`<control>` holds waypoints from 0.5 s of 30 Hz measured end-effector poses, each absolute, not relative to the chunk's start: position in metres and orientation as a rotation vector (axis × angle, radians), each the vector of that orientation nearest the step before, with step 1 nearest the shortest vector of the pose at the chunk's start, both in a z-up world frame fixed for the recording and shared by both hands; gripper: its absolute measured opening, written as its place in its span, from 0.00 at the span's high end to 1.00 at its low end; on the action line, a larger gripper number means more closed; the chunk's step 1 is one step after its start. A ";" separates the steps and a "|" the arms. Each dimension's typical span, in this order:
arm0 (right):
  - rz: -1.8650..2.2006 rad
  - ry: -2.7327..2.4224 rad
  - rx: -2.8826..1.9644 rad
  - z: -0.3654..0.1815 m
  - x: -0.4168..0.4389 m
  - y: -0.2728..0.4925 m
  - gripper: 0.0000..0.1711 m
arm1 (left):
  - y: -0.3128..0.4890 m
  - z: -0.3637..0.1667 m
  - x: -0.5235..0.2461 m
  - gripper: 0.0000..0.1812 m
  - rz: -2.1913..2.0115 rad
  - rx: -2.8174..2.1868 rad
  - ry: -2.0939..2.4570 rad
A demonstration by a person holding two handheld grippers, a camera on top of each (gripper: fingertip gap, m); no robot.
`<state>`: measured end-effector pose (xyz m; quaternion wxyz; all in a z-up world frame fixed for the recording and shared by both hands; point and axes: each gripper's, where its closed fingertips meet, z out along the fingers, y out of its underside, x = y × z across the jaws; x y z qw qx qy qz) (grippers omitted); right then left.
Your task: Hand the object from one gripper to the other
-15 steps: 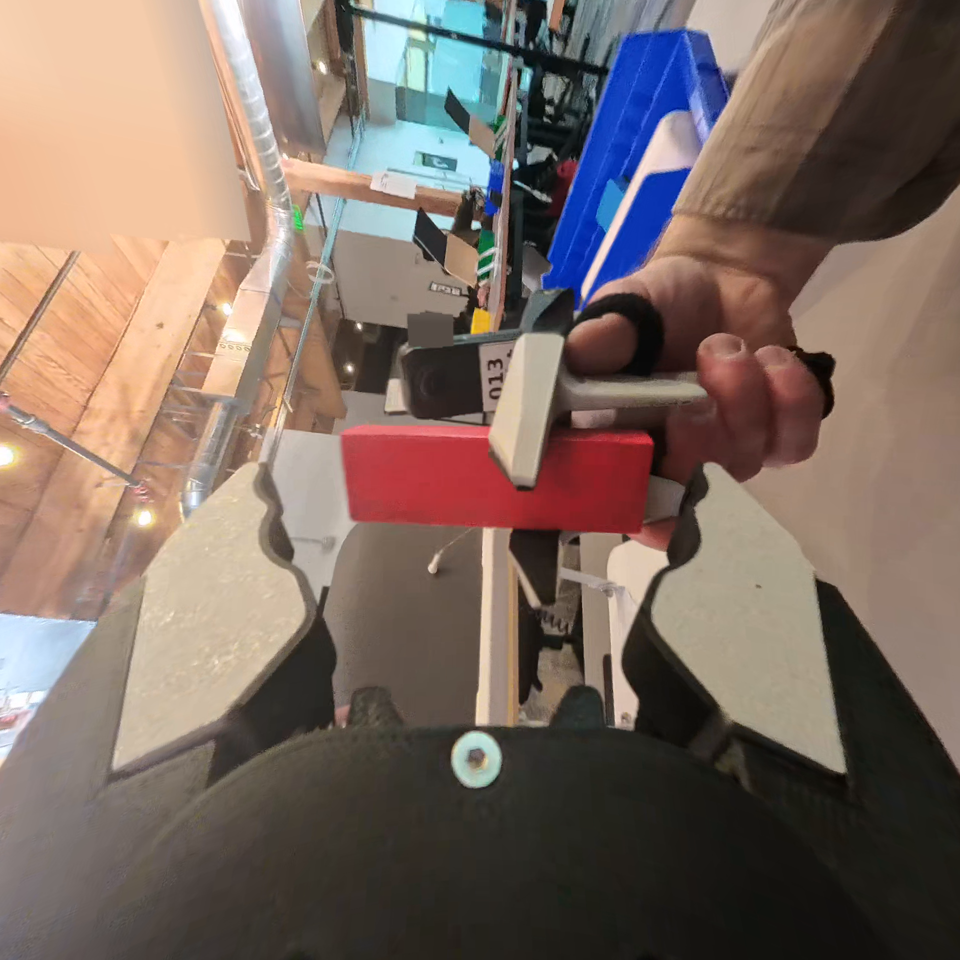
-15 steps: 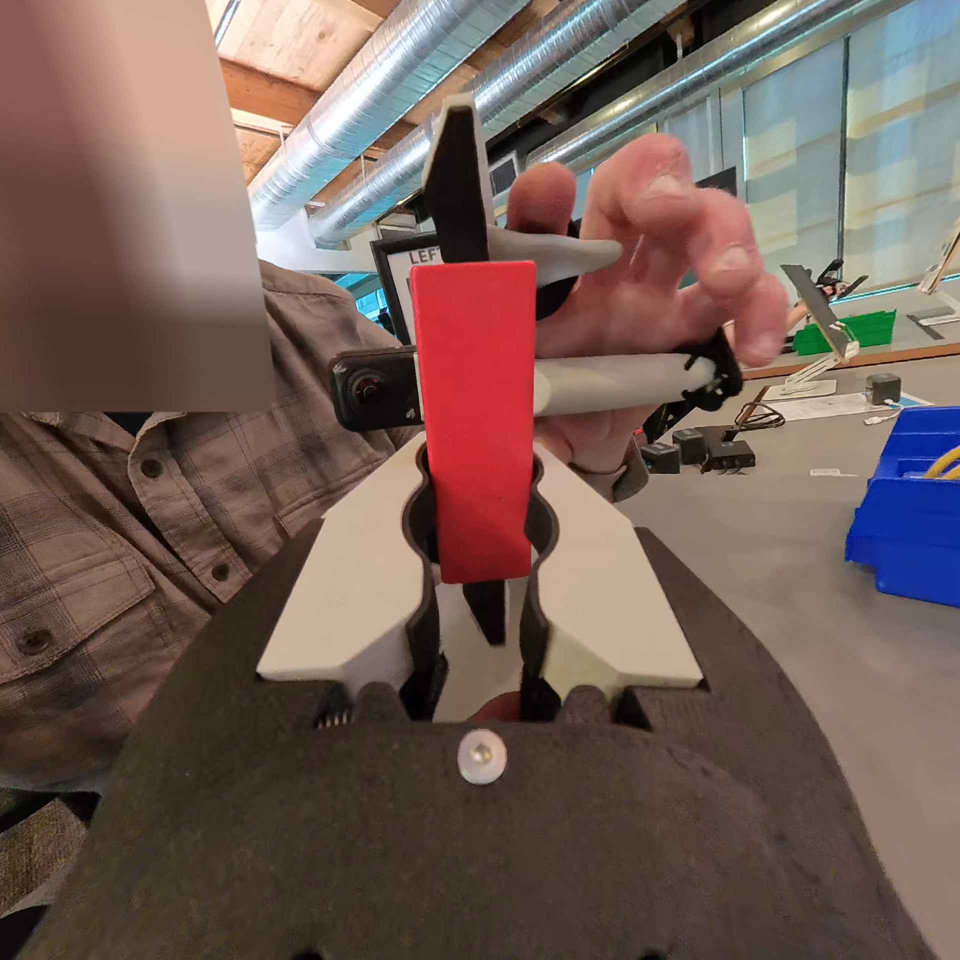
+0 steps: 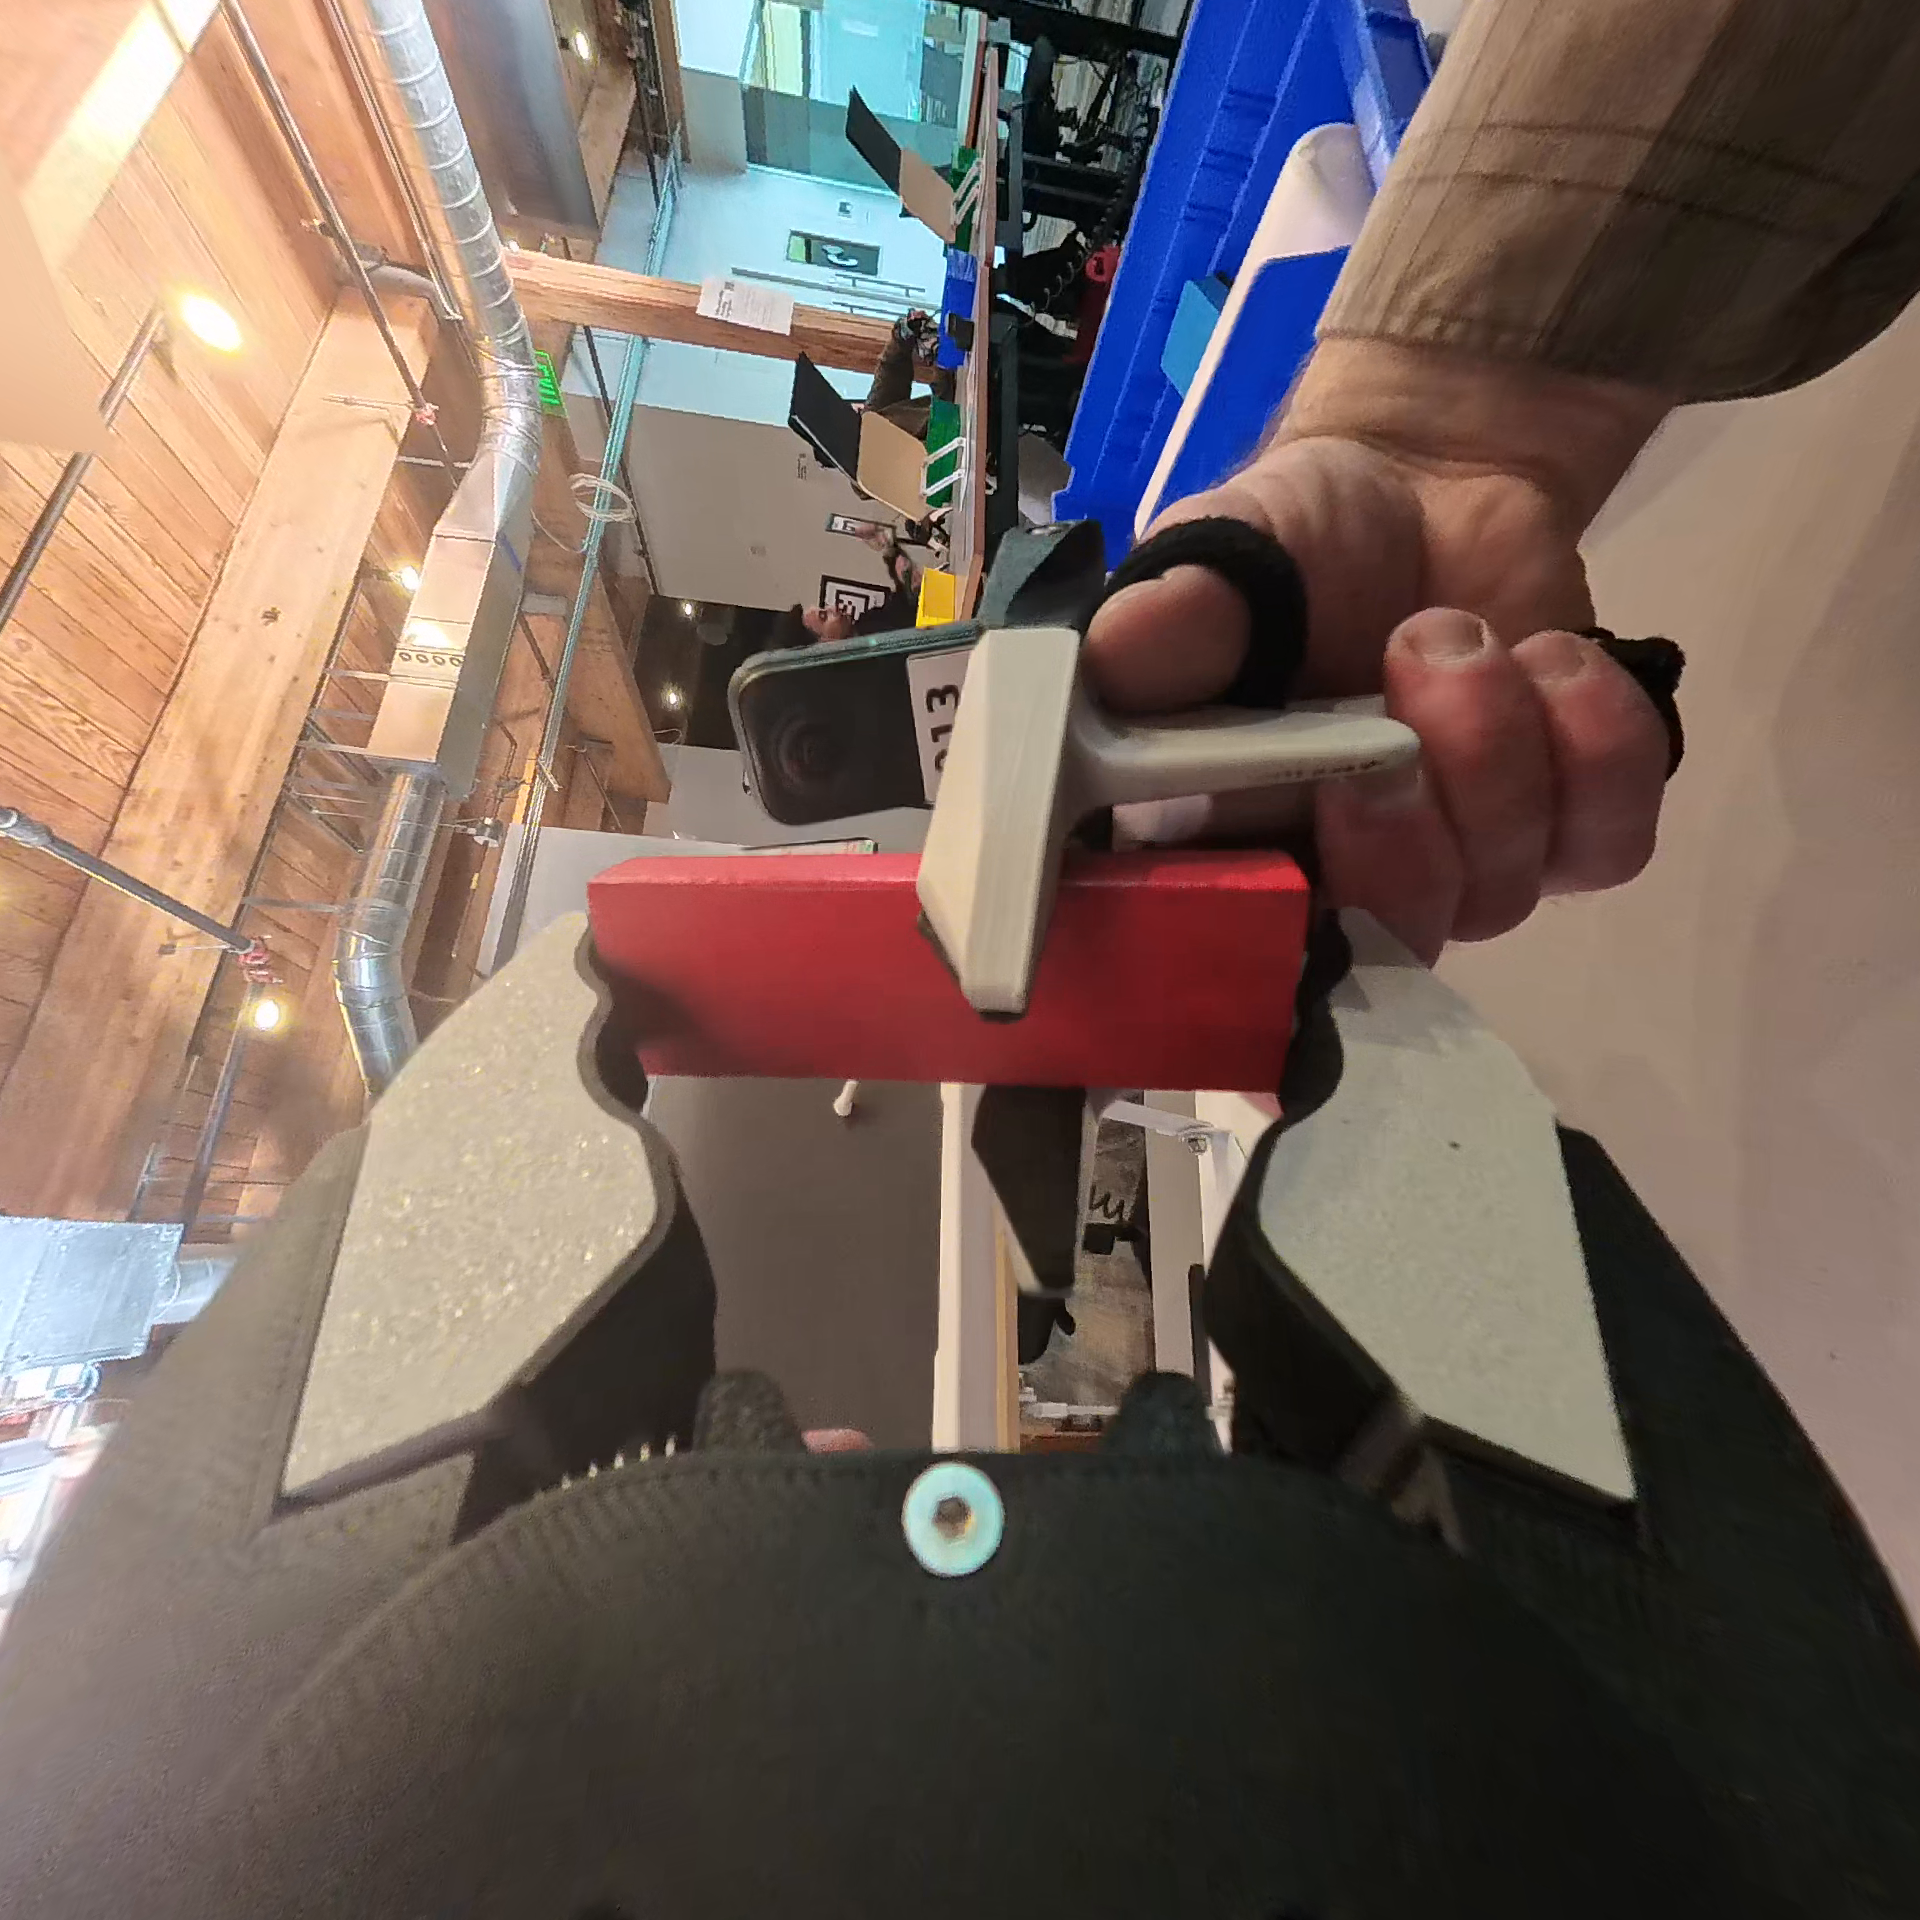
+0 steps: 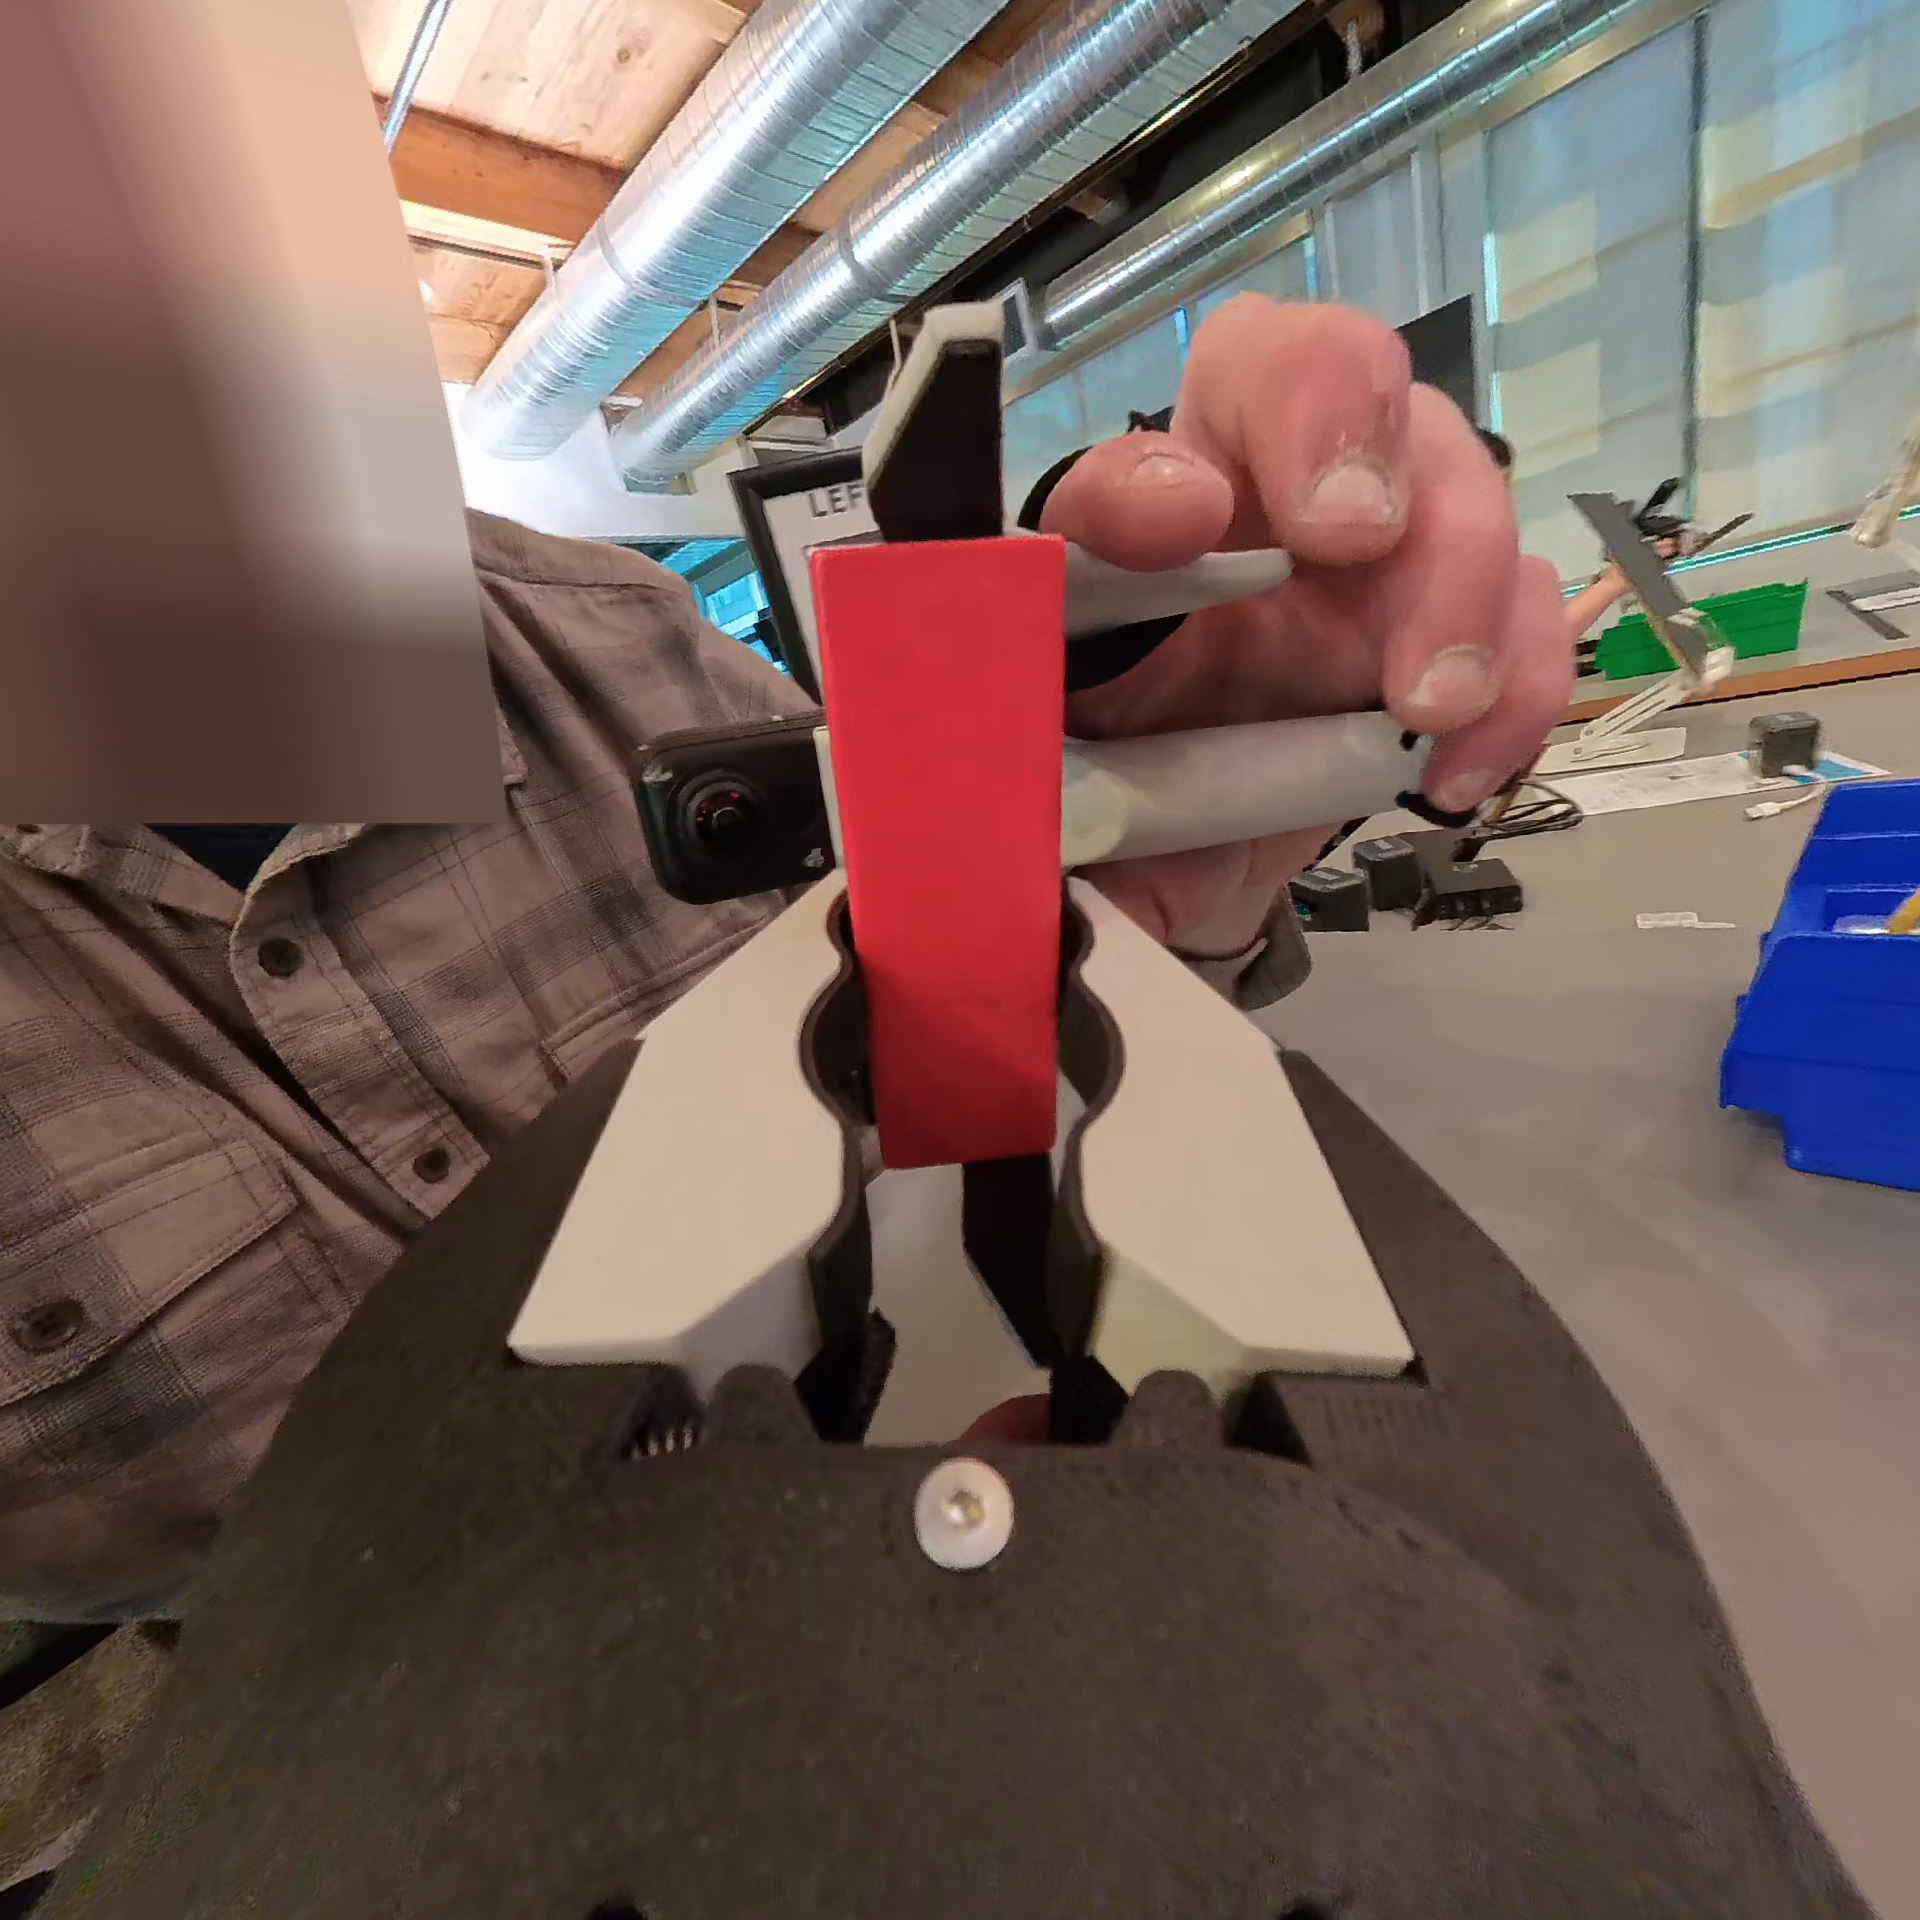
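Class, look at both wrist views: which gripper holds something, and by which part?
The right gripper grips the red block across its narrow sides. The left gripper straddles its ends, apparently still open.

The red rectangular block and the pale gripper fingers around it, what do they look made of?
Red rectangular block: probably painted wood, matte, with sharp edges and even colour. Pale gripper fingers: likely 3D-printed plastic, a speckled grainy surface, lined with dark rubbery pads.

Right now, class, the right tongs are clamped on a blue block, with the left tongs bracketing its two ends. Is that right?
Not quite: the block is red, not blue, as the right wrist view shows. The rest stands: the right tongs are clamped on it, and the left tongs bracket its two ends.
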<state>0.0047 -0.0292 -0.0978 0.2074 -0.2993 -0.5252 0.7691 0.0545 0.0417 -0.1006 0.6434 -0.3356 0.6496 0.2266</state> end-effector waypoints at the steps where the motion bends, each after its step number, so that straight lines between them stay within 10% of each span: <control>1: 2.120 -1.452 -0.847 -0.098 0.003 -0.026 0.77 | 0.042 -0.099 0.054 0.34 0.499 -0.771 1.468; 15: 0.946 -1.631 -0.791 -0.096 0.007 0.019 0.73 | 0.060 -0.116 0.014 0.34 -0.064 -1.326 1.420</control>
